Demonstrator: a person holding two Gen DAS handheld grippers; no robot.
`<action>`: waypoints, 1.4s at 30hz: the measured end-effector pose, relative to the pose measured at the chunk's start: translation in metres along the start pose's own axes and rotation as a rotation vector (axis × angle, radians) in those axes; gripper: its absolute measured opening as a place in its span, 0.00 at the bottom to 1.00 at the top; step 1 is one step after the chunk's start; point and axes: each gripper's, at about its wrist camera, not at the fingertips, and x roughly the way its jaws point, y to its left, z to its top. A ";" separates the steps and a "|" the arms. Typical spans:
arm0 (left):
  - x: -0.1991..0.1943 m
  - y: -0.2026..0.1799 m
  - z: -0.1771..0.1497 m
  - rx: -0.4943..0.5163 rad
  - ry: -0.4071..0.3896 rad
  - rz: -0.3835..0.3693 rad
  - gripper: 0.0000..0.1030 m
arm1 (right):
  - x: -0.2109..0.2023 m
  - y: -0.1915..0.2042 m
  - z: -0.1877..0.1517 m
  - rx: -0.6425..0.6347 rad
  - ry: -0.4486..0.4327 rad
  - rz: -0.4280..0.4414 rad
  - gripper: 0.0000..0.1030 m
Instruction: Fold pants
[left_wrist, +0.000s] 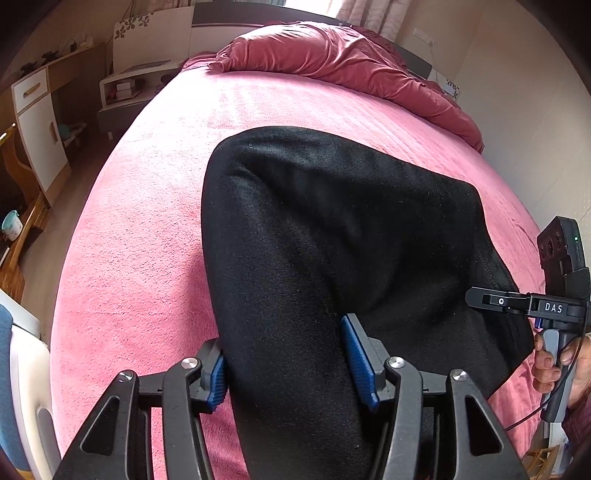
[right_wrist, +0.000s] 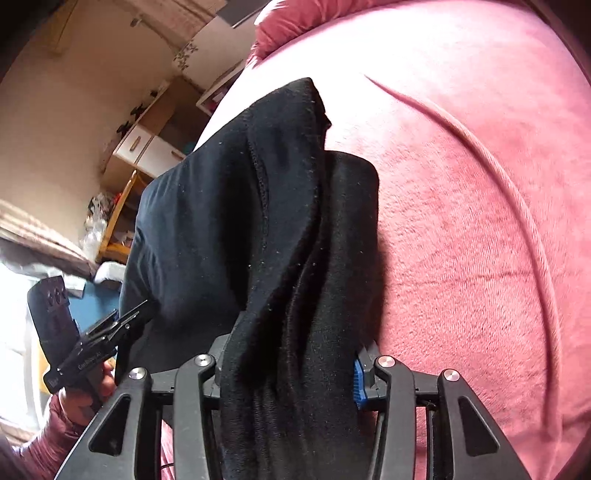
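Black pants (left_wrist: 332, 229) on pink bed (left_wrist: 147, 221), near edge lifted. Left hand-held gripper (left_wrist: 291, 363) and right hand-held gripper (right_wrist: 291, 373) both clamped on fabric w/ thick bunches between pads. Risk: uneven pull by 2 grips → skewed fold; layer slipping out.

Black linkages with silver screws, blue ribbed fingers (left_wrist: 357, 363), "DAS" lettering, maroon sleeve (right_wrist: 40, 443).

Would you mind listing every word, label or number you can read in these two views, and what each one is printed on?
"DAS": white letters on the body of the right gripper, seen from the left wrist view.
White lettering on the side of the left gripper, seen from the right wrist view: too blurred to read.
Nothing readable on the black pants or the pink bedspread.
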 end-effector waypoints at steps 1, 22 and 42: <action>0.001 0.000 0.000 0.000 -0.001 0.005 0.56 | 0.001 0.000 0.000 -0.006 -0.003 -0.004 0.44; -0.103 -0.028 -0.031 0.038 -0.148 0.119 0.59 | -0.061 0.044 -0.028 -0.047 -0.135 -0.259 0.64; -0.149 -0.048 -0.157 -0.133 -0.128 0.188 0.59 | -0.105 0.133 -0.178 -0.187 -0.259 -0.431 0.74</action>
